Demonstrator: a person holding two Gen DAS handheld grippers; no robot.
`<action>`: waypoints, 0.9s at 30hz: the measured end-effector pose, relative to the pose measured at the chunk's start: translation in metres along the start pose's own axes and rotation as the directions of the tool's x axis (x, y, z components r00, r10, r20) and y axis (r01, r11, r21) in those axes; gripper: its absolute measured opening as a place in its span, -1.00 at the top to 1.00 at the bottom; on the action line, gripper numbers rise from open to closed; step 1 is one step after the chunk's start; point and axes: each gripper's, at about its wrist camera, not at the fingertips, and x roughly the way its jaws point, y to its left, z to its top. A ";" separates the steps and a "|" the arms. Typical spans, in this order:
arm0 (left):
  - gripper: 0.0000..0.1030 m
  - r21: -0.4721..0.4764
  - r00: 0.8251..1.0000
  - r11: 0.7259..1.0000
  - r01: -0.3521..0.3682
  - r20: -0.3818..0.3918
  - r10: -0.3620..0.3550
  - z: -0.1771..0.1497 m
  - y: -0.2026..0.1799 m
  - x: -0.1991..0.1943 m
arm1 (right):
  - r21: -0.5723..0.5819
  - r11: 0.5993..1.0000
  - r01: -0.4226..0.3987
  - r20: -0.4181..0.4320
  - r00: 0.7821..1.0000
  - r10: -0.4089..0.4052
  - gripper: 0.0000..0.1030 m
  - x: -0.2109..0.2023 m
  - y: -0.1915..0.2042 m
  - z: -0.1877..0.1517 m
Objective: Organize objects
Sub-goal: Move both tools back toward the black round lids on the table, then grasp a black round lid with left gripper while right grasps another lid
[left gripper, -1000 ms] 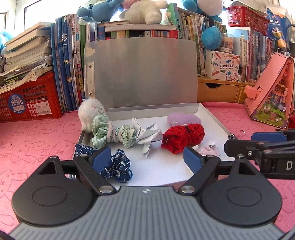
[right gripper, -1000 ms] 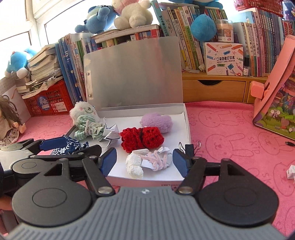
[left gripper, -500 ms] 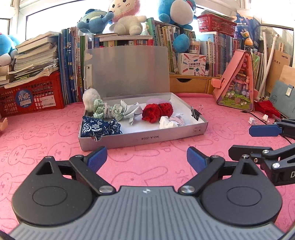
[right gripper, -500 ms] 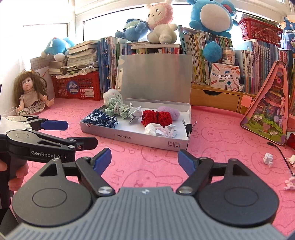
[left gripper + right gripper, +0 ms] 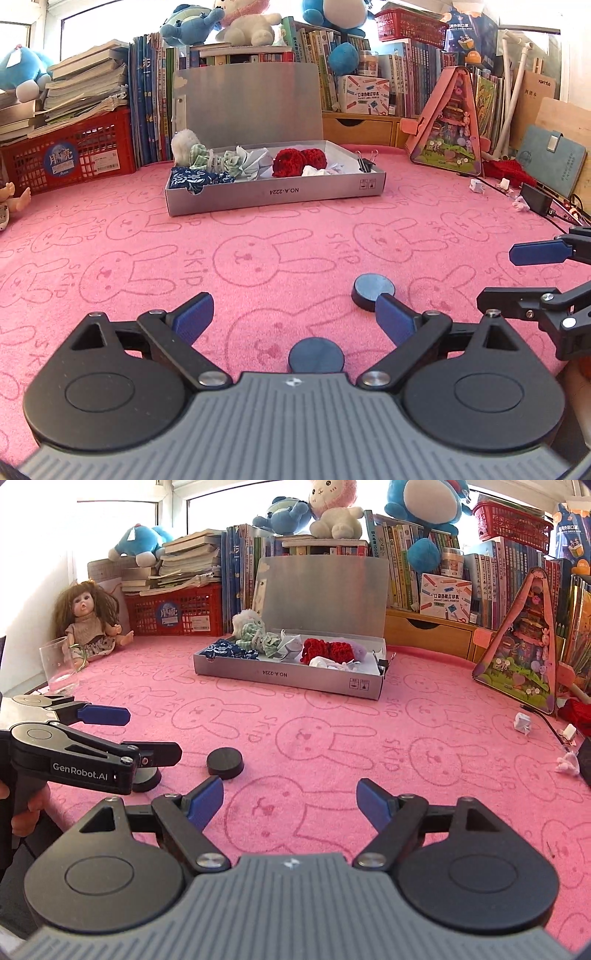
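Note:
A grey open box [image 5: 273, 194] with its lid up stands far back on the pink mat; it also shows in the right wrist view [image 5: 288, 675]. Inside lie a blue patterned cloth [image 5: 199, 177], a green checked scrunchie [image 5: 210, 160], a red knitted piece [image 5: 299, 160], white crumpled bits [image 5: 314, 170] and a white fluffy ball [image 5: 183, 142]. My left gripper [image 5: 295, 319] is open and empty, low over the mat near two dark round discs [image 5: 373, 291] [image 5: 316, 354]. My right gripper [image 5: 290, 801] is open and empty beside it.
Books, plush toys and a red crate [image 5: 70, 158] line the back. A pink triangular toy house [image 5: 448, 125] stands at the right. A doll [image 5: 86, 622] and a clear glass [image 5: 61, 664] stand at the left. Small scraps [image 5: 522, 722] and a cable lie at the right.
Both grippers have pulled far back from the box toward the near edge of the mat. The box contents look unchanged. The two dark discs have come into view.

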 end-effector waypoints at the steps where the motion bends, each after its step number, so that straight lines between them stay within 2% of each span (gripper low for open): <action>1: -0.87 0.001 1.000 1.000 0.004 0.000 -0.004 -0.003 0.000 -0.002 | -0.005 1.000 -0.002 -0.009 1.000 0.002 -0.68 -0.002 0.002 -0.004; 7: -0.87 0.006 1.000 1.000 -0.001 -0.012 0.001 -0.019 -0.002 -0.009 | -0.016 1.000 -0.006 -0.050 0.999 0.005 -0.67 -0.009 0.011 -0.022; 12: -0.87 -0.016 1.000 1.000 -0.007 -0.025 0.007 -0.028 0.000 -0.007 | -0.032 0.998 0.050 -0.055 0.997 -0.052 -0.62 -0.009 0.015 -0.032; 17: -0.88 0.012 0.999 0.999 -0.044 -0.015 0.045 -0.031 -0.003 -0.006 | -0.027 0.995 0.091 -0.041 0.995 -0.092 -0.57 -0.011 0.017 -0.039; 23: -0.84 -0.005 0.998 0.998 -0.065 -0.021 0.065 -0.030 -0.006 -0.007 | 0.000 0.996 0.090 -0.027 0.996 -0.090 -0.24 -0.014 0.019 -0.041; 26: -0.56 -0.023 0.998 0.998 -0.059 -0.015 0.059 -0.028 -0.005 -0.011 | -0.011 0.997 0.081 -0.021 0.996 -0.082 -0.02 -0.014 0.023 -0.041; 27: -0.39 -0.033 0.998 0.998 -0.057 -0.014 0.056 -0.028 -0.004 -0.012 | -0.010 0.997 0.078 -0.020 0.997 -0.078 0.02 -0.014 0.023 -0.041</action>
